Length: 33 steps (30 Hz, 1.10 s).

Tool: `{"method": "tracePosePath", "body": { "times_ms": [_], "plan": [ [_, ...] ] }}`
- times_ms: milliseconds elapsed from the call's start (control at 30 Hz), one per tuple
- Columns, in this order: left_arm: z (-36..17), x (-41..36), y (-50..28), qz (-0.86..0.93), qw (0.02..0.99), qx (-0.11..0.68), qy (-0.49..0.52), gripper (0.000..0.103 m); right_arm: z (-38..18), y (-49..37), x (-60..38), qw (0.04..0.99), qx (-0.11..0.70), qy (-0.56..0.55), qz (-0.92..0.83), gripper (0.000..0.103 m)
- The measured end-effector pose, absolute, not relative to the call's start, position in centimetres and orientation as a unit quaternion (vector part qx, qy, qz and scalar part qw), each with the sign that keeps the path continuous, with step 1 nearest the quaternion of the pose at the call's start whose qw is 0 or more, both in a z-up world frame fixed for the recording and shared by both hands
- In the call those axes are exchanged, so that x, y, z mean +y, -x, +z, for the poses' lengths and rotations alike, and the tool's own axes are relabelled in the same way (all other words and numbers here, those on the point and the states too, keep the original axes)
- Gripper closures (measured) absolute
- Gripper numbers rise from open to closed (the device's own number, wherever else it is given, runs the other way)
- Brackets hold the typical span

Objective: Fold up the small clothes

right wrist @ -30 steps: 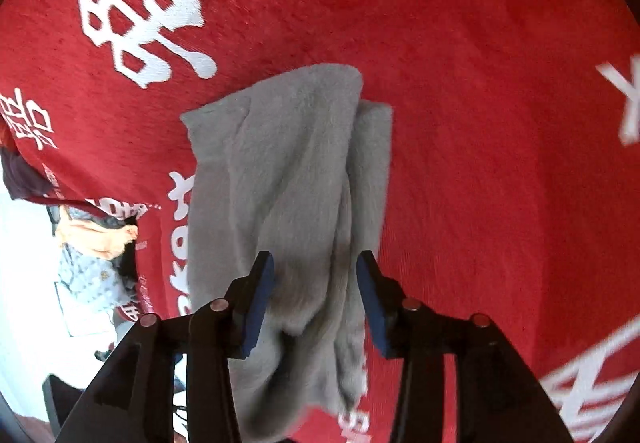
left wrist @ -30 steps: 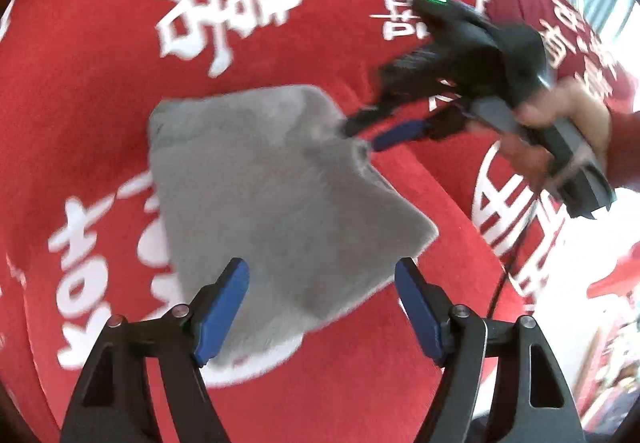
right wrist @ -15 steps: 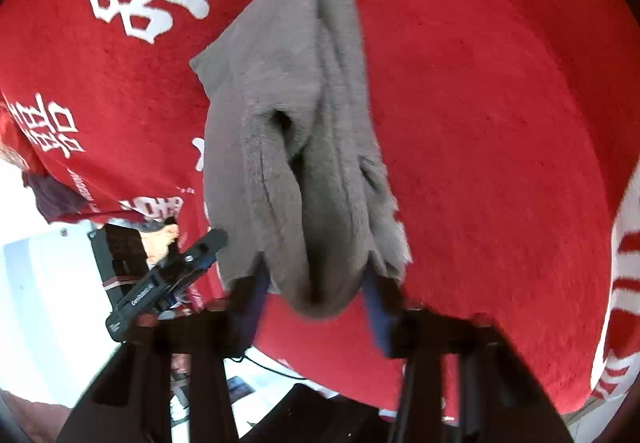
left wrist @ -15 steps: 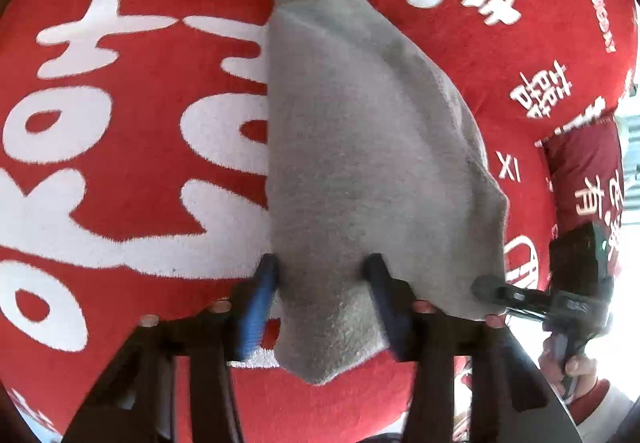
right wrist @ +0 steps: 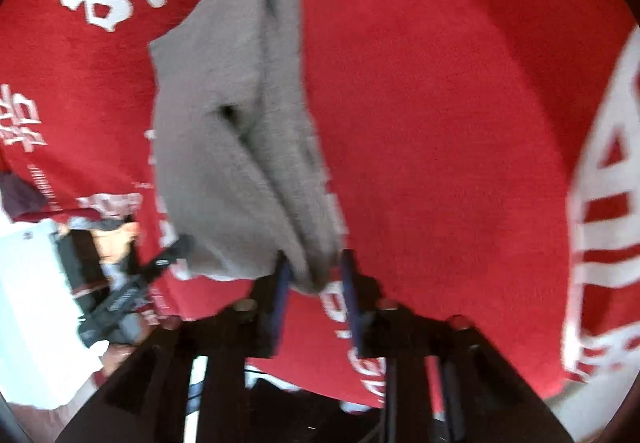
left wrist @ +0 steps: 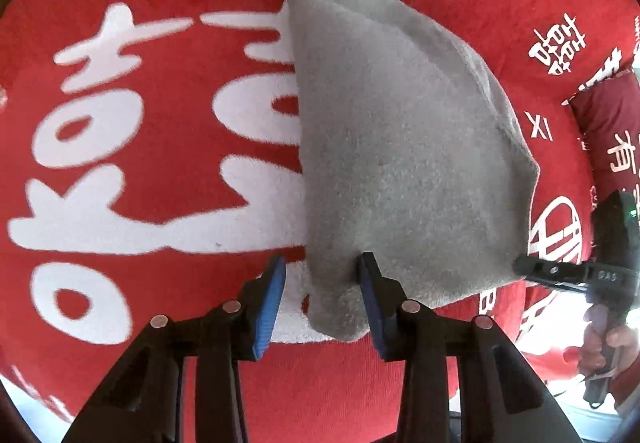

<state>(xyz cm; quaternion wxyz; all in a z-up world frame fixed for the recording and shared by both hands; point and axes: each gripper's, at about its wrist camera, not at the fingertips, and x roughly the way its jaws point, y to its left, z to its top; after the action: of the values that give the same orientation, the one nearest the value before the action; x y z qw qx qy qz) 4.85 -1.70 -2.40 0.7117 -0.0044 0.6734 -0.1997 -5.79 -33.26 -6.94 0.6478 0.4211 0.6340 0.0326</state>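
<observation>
A small grey fleece cloth [left wrist: 400,147] lies folded double on the red cover, its two layers showing in the right wrist view as a grey cloth [right wrist: 224,147]. My left gripper [left wrist: 322,263] straddles the near left corner; its jaws are closing, the right pad touches the fleece and the left pad stands clear of it. My right gripper [right wrist: 315,263] has the other near corner between its jaws, which are opening. Each gripper shows in the other's view: the right gripper [left wrist: 532,269] at the cloth's right corner, the left gripper [right wrist: 172,253] at its left corner.
The red plush cover [left wrist: 168,3] carries large white characters. A dark red cushion [left wrist: 608,131] sits at the far right. A person's hand [left wrist: 604,339] holds the right gripper. The cover's edge and a pale floor [right wrist: 28,283] lie to the left in the right wrist view.
The cloth went from lying flat to being folded over. My left gripper dropped to its near corner and its jaws narrowed. My right gripper shut on its corner, then spread again.
</observation>
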Motion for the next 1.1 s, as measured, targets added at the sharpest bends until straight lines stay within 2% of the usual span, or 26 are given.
{"method": "tracePosePath", "body": {
  "times_ms": [33, 100, 133, 167, 200, 367, 500, 600, 667, 767, 900, 1100],
  "plan": [
    [-1.7, -1.6, -5.0, -0.197, 0.715, 0.671, -0.002, 0.055, -6.2, 5.6, -33.7, 0.656, 0.625, -0.422, 0.030, 0.063],
    [-0.9, -1.8, -5.4, -0.194, 0.719, 0.667, -0.006, 0.051, -5.0, 4.7, -34.4, 0.673, 0.613, -0.414, 0.027, 0.063],
    [-0.6, -2.0, -5.7, -0.190, 0.719, 0.669, -0.007, 0.044, -4.0, 3.8, -34.6, 0.687, 0.604, -0.403, 0.029, 0.063],
    [-0.4, -2.0, -6.1, -0.186, 0.719, 0.670, -0.009, 0.031, -3.4, 3.0, -34.5, 0.697, 0.598, -0.395, 0.032, 0.063],
    [-0.3, -2.2, -6.3, -0.182, 0.720, 0.670, -0.011, 0.027, -2.6, 2.0, -34.4, 0.710, 0.589, -0.385, 0.038, 0.063],
    [-0.1, -3.3, -7.2, -0.173, 0.725, 0.666, -0.017, 0.026, -1.2, -3.2, -31.7, 0.743, 0.575, -0.334, 0.075, 0.063],
    [-0.7, -5.2, -7.8, -0.173, 0.727, 0.664, -0.025, 0.026, -3.9, -5.8, -29.2, 0.732, 0.601, -0.308, 0.088, 0.063],
    [-1.9, -5.9, -7.9, -0.163, 0.722, 0.672, -0.034, 0.026, -5.7, -5.6, -30.4, 0.719, 0.602, -0.340, 0.065, 0.075],
    [-2.6, -5.9, -7.8, -0.157, 0.719, 0.676, -0.038, 0.026, -5.5, -5.2, -31.5, 0.718, 0.594, -0.361, 0.043, 0.075],
    [-3.4, -5.6, -7.4, -0.157, 0.711, 0.684, -0.034, 0.026, -4.8, -4.0, -32.6, 0.717, 0.593, -0.364, 0.037, 0.072],
    [-4.4, -5.4, -7.0, -0.155, 0.699, 0.697, -0.033, 0.026, -4.2, -2.5, -33.1, 0.717, 0.604, -0.346, 0.035, 0.060],
    [-4.9, -5.2, -6.7, -0.163, 0.693, 0.702, -0.029, 0.026, -4.4, -1.7, -33.5, 0.711, 0.606, -0.354, 0.030, 0.053]
  ]
}}
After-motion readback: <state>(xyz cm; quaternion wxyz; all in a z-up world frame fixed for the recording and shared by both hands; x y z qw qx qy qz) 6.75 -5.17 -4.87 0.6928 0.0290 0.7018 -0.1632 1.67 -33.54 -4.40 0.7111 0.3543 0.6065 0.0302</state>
